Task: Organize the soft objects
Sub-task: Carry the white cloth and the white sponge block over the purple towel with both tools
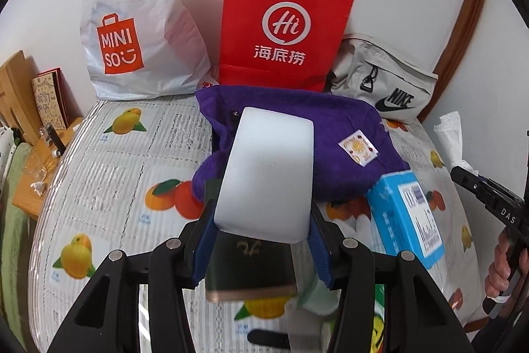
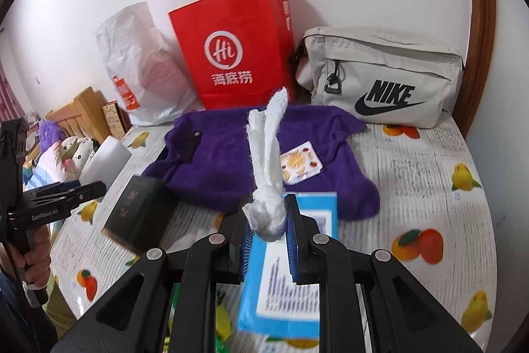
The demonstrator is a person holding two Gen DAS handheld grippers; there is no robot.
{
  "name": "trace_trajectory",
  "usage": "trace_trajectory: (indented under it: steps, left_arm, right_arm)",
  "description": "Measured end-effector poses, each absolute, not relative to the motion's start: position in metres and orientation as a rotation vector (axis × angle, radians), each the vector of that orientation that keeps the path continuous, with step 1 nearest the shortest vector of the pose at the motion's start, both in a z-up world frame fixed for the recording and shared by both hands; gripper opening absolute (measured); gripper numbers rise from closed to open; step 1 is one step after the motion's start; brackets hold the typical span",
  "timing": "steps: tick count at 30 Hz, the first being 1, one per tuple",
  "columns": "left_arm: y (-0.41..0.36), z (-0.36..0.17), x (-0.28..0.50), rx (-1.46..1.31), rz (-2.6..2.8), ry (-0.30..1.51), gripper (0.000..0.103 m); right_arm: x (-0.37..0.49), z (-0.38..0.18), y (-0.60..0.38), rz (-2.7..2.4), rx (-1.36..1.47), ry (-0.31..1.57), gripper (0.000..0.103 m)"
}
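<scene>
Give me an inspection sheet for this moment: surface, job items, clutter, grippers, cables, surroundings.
Surface: fruit-print table cover.
Job's things: white sponge block in left gripper; twisted white tissue in right gripper; purple towel lying flat.
Clutter: blue box, dark green box, small sachet on the towel.
Grippers: both shut on their items.
Cables: nothing seen.
Surroundings: white plastic bag, red paper bag, grey pouch against the wall.
</scene>
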State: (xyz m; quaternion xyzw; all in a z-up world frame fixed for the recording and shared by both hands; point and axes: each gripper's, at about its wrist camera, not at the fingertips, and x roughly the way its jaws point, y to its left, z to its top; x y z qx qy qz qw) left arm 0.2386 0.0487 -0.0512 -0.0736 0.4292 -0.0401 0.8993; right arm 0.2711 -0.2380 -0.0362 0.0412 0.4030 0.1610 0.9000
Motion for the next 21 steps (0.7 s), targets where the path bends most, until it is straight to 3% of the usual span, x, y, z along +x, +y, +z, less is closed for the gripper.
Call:
trace_trajectory:
  steps: [21]
  left_arm:
    - [0.04,-0.081,0.341,-0.182,-0.118,0.967,0.049]
  right_arm:
    - [0.374,-0.091,-0.24,0.316,0.119,0.968,0.019]
